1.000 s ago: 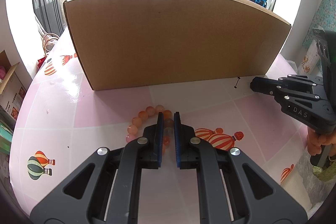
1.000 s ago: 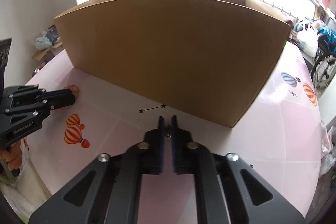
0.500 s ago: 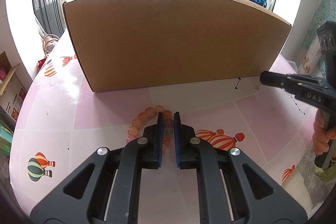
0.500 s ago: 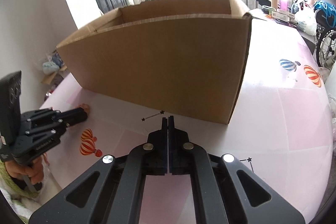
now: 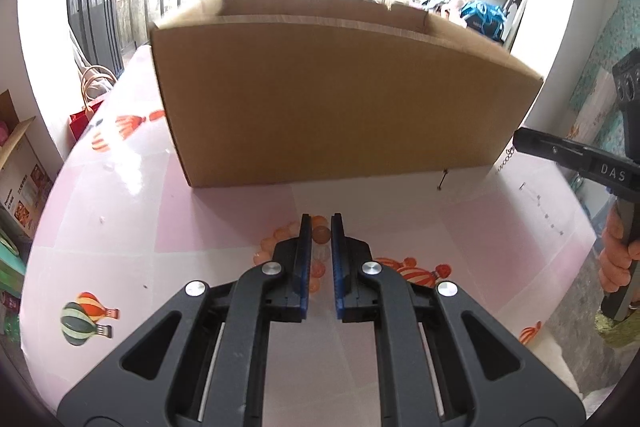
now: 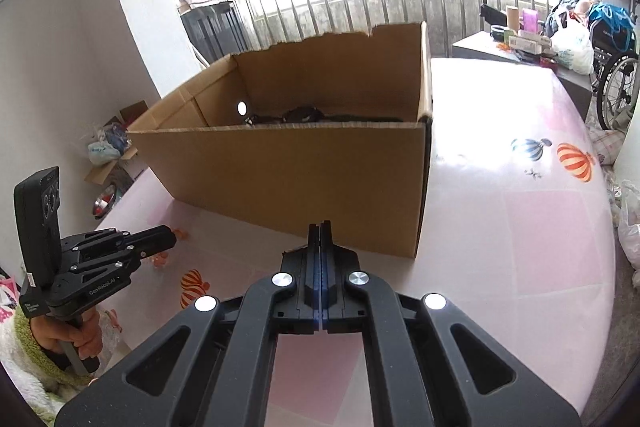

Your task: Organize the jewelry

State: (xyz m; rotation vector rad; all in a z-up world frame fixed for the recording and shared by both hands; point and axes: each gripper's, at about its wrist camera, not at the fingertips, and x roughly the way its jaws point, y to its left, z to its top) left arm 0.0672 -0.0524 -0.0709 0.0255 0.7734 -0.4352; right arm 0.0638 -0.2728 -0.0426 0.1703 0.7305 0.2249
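Note:
An orange bead bracelet (image 5: 276, 239) lies on the pink table in front of a big open cardboard box (image 5: 340, 99). My left gripper (image 5: 320, 221) is shut on the bracelet, with one bead pinched between its blue pads. The right wrist view shows the same gripper (image 6: 170, 233) at the left, with orange beads (image 6: 181, 233) at its tip. My right gripper (image 6: 320, 227) is shut and raised before the box (image 6: 288, 171). From its tip (image 5: 518, 137) hangs a thin silver chain (image 5: 505, 159), trailing onto the table.
Dark items (image 6: 300, 115) lie inside the box. A small black pin (image 5: 442, 181) rests by the box's front wall. The pink table (image 5: 224, 211) has balloon prints. A person's hand (image 5: 618, 259) holds the right tool. A wheelchair (image 6: 616, 83) stands far right.
My right gripper closed fully on the chain, then rose and rolled, so its view now looks into the box. The left gripper kept its hold on the bracelet; the box looks slightly farther from it.

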